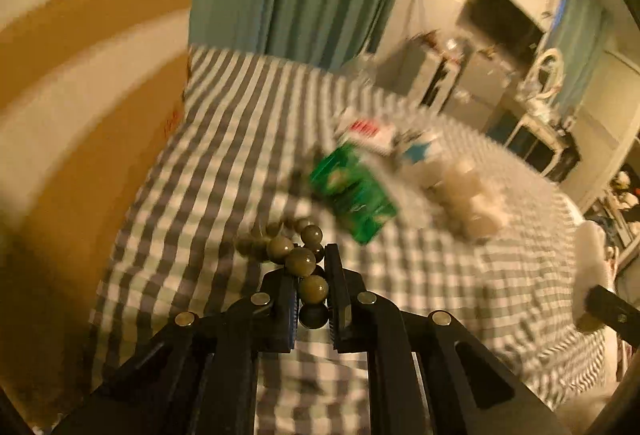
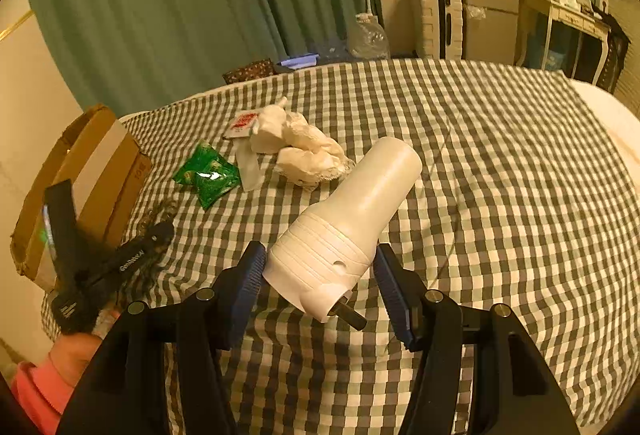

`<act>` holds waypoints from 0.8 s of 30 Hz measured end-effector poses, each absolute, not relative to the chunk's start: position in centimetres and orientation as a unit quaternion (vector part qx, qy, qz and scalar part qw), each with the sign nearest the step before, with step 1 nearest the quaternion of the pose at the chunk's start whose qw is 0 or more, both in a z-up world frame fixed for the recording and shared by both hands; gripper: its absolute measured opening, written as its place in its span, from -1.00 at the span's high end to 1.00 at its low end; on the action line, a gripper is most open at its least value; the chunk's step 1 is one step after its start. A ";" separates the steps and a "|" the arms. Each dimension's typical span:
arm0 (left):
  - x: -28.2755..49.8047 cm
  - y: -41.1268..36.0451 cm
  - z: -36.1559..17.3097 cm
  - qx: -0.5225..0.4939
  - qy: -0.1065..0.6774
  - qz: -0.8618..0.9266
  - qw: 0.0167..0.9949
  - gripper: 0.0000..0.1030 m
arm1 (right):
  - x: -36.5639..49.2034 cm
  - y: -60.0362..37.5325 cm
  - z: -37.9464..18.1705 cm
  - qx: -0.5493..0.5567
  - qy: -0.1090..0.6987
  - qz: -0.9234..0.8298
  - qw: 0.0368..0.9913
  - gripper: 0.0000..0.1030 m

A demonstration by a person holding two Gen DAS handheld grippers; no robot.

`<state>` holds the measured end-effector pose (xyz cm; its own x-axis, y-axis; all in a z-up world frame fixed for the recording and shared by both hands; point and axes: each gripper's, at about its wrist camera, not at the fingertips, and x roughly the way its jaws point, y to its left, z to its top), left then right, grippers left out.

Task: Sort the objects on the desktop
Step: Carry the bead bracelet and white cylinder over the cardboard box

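My left gripper (image 1: 310,267) is shut on a string of olive-green beads (image 1: 298,261), which hangs between its fingers above the checked cloth; the view is blurred by motion. A green packet (image 1: 354,195) lies just beyond it. My right gripper (image 2: 320,255) is shut on a white plastic bottle-shaped appliance (image 2: 348,219), held by its ribbed base and pointing away. In the right wrist view the left gripper (image 2: 160,235) is at the left, next to the cardboard box (image 2: 92,171). The green packet (image 2: 208,177) and white wrapped bundles (image 2: 300,147) lie in the middle.
The open cardboard box (image 1: 80,115) stands at the left edge of the checked cloth (image 2: 500,175). A red-and-white card (image 2: 242,123) lies by the bundles. Curtains, a water jug (image 2: 368,35), a suitcase and a fridge stand behind.
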<state>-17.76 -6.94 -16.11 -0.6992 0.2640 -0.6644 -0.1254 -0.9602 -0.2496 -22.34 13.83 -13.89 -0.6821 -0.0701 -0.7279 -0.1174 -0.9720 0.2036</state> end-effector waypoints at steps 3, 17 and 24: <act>-15.6 -7.0 -13.3 -0.338 -0.081 0.930 0.119 0.79 | -21.2 13.0 -12.5 -0.384 0.107 0.917 0.014 -0.09; -8.6 -8.5 0.6 -0.258 -0.008 0.954 0.152 0.79 | -17.5 3.3 -1.9 -0.288 0.057 0.953 -0.074 -0.09; -9.5 -13.4 5.2 -0.261 -0.008 0.955 0.138 0.79 | -17.9 -1.8 2.0 -0.260 0.032 0.958 -0.117 -0.09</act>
